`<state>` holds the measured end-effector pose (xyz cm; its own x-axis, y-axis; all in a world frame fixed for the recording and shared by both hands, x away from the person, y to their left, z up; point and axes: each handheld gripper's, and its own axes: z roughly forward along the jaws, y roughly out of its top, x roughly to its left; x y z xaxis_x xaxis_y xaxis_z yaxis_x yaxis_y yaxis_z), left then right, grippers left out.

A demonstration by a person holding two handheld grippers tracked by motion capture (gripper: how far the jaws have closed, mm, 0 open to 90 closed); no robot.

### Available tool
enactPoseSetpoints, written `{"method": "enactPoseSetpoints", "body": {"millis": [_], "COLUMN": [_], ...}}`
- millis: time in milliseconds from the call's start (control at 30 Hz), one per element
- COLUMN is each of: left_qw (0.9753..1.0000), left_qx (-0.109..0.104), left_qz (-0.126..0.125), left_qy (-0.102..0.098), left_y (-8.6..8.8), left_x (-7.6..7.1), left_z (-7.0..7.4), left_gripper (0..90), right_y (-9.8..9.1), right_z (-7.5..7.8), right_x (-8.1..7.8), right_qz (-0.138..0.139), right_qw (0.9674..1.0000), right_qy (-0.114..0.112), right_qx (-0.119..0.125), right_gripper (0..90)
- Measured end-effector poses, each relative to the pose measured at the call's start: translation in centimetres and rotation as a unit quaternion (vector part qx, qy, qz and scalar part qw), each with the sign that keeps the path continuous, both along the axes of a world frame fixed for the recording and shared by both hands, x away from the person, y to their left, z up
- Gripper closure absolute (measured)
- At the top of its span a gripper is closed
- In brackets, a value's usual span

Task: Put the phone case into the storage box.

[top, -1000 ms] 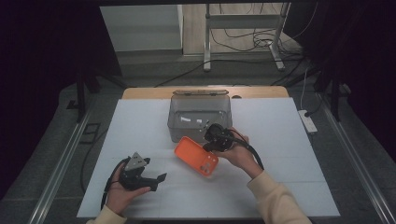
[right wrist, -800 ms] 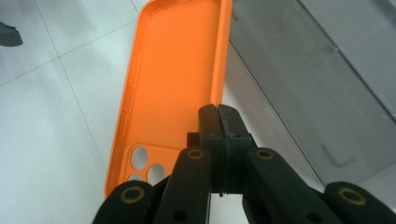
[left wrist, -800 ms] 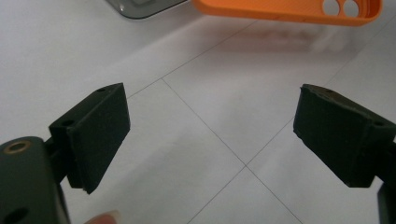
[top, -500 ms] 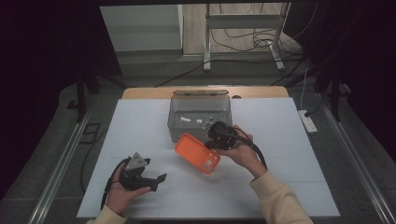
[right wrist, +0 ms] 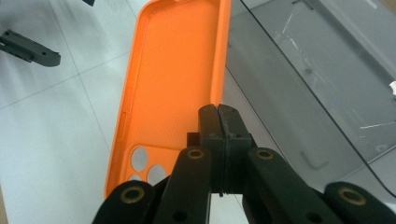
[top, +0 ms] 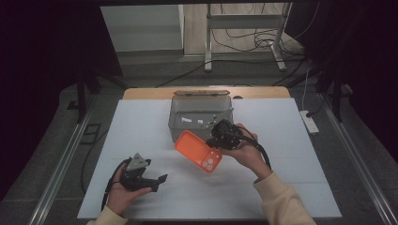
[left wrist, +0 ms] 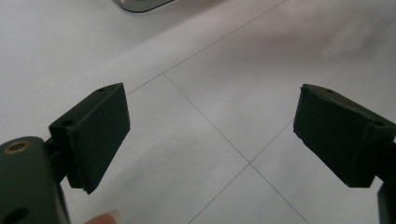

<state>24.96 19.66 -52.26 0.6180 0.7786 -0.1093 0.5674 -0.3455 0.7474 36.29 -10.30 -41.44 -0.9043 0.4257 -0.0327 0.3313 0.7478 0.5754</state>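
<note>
An orange phone case (top: 197, 151) hangs tilted above the white table, just in front of a clear grey bin (top: 176, 118). My right gripper (top: 214, 144) is shut on the case's right edge. In the right gripper view the jaws (right wrist: 218, 111) meet on the rim of the case (right wrist: 177, 70), whose hollow inner side faces the camera, with the bin (right wrist: 317, 70) at the right. My left gripper (top: 158, 180) rests low over the table at the front left, open. In the left gripper view its black fingers (left wrist: 98, 130) stand wide apart with bare table between them.
The white table (top: 291, 140) has thin seam lines. A power strip (top: 310, 123) lies off the table's right edge. A metal stand and cables (top: 244, 40) sit on the floor behind. A jaw of the left gripper (right wrist: 30, 46) shows at the upper left of the right gripper view.
My right hand has lifted the orange case a little and carried it slightly toward the bin. The left gripper has stayed where it was.
</note>
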Motion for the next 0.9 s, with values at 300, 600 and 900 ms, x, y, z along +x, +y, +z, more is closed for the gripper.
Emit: {"method": "enactPoseSetpoints", "body": {"millis": [300, 600, 900], "left_qw": [1.0000, 1.0000, 0.9993], "left_qx": [-0.002, -0.002, -0.030], "left_qz": [0.001, 0.001, -0.019], "left_qy": [0.002, 0.003, -0.006], "left_y": [0.06, 0.07, -0.25], "left_x": [0.03, 0.03, -0.26], "left_z": [-0.01, 0.00, 0.81], "left_gripper": [11.0, 11.0, 10.3], "right_y": [-0.21, -0.30, -0.31], "right_z": [0.35, 0.43, 0.50], "right_x": [-0.10, -0.09, -0.18], "right_qz": [-0.001, -0.001, -0.001], "right_qw": [1.0000, 0.9999, 0.9999], "right_qy": [-0.006, -0.010, -0.009], "right_qx": [0.007, 0.008, 0.008], "right_gripper": [89.5, 89.4, 89.5]}}
